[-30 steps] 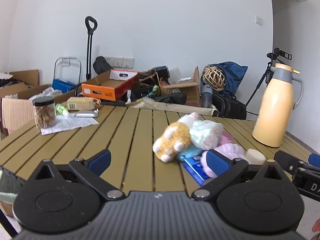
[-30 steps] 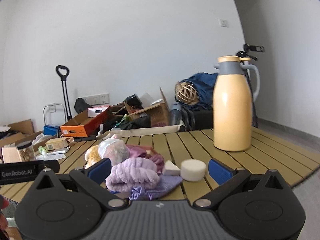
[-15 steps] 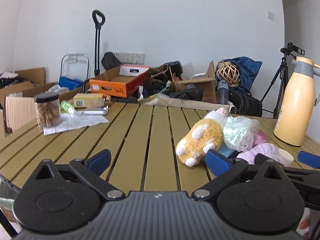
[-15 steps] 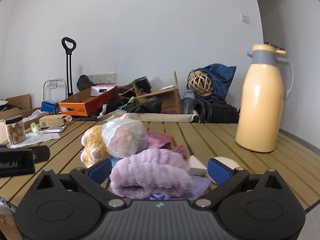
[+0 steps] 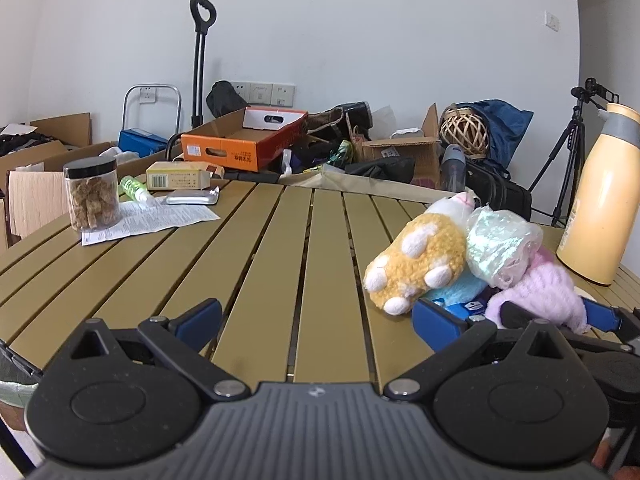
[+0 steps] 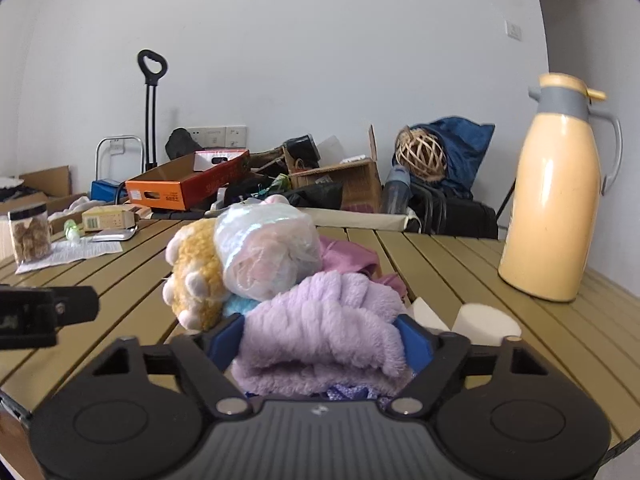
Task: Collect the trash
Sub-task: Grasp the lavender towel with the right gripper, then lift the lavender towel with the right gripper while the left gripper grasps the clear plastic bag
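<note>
A heap of soft things lies on the slatted table (image 5: 280,248): a lilac fluffy cloth (image 6: 324,320), a crumpled clear plastic bag (image 6: 268,254), a yellow plush paw (image 6: 196,276) and pink cloth behind. My right gripper (image 6: 322,340) has its blue pads pressed on both sides of the lilac cloth. In the left wrist view the heap sits at right, with the paw (image 5: 416,260), the bag (image 5: 498,246) and the lilac cloth (image 5: 540,292). My left gripper (image 5: 316,316) is open and empty over bare slats, left of the heap.
A yellow thermos jug (image 6: 560,216) stands at the table's right. White foam pieces (image 6: 480,320) lie beside the heap. A snack jar (image 5: 93,194), a paper sheet (image 5: 148,220), a foil pack and a small box sit at far left. Boxes and bags clutter the floor behind.
My right gripper has moved forward onto the heap and its jaws have closed in on the lilac cloth. My left gripper has shifted left; the heap now sits further right in its view.
</note>
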A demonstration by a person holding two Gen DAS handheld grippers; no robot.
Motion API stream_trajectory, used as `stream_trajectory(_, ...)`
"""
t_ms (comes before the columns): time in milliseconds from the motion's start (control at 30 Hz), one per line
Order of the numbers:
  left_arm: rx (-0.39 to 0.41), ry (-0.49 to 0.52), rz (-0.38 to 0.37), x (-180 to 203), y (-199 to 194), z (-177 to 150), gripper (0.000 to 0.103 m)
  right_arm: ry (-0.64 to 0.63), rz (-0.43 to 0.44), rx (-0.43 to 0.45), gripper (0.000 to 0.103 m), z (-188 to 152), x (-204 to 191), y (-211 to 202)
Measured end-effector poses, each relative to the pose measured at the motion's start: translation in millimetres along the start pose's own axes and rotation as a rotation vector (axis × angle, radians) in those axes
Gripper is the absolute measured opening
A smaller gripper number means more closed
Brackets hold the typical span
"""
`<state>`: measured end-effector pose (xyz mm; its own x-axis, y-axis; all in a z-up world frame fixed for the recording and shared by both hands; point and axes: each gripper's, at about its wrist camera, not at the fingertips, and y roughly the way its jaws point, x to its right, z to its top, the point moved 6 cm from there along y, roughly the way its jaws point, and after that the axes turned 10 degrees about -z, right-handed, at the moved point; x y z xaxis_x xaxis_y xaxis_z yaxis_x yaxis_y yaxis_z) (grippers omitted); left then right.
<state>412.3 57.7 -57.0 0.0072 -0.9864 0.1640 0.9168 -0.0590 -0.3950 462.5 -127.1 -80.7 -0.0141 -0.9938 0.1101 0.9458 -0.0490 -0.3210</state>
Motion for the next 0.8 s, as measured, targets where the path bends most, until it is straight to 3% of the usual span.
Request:
stream_trajectory(333, -0.013, -0.022, -0.002, 4.8, 3.0, -2.9, 0.103, 0.045, 0.077, 0.045, 0.031, 8.2, 3.3, -26.6)
stream_trajectory(800, -0.017, -0.006, -0.063, 39.3, 4.5, -6.7, 0.103, 0.278, 0.143, 0.073, 0.026, 15.3, 60.9, -42.6)
